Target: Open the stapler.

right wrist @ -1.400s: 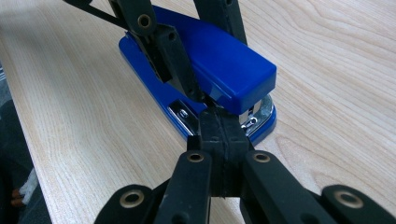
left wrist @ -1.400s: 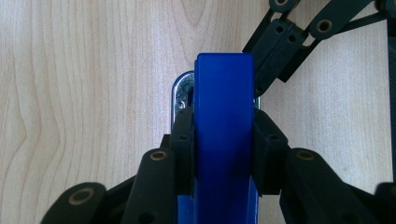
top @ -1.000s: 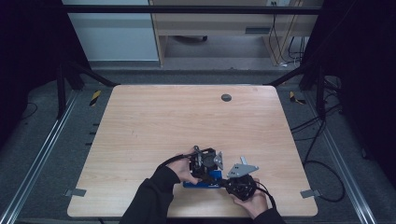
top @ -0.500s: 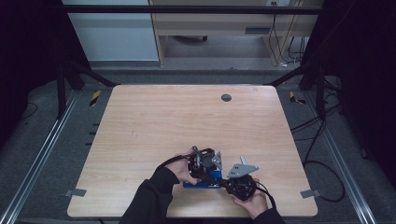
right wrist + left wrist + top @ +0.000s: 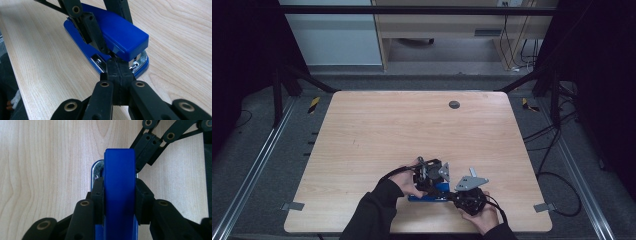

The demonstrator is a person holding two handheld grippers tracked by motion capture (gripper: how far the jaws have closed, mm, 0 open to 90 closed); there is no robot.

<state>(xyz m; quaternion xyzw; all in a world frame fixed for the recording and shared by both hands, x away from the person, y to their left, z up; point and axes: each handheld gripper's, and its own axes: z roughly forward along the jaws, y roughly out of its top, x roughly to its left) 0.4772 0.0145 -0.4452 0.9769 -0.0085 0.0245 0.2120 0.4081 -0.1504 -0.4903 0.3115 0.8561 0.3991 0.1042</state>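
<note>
Left gripper view: left claw (image 5: 119,195) clamps blue plastic stapler (image 5: 119,170) on wooden surface (image 5: 45,157). Right claw (image 5: 118,67), fully closed, empty, tip at stapler mouth. Stapler secured; pressing or prying probably remains.

Stapler (image 5: 117,35): glossy blue top and base, silver metal plate at nose. Left gripper (image 5: 120,197): matte black jaws, brass-coloured rivets. Right gripper (image 5: 117,71): same black, same brass rivets; grey plate on top in high view. Table (image 5: 387,125): pale wood, wavy grain, dark round spot at far edge. Sleeves (image 5: 372,215): black. Floor: grey; yellow-black striped tape (image 5: 313,104) far left.
</note>
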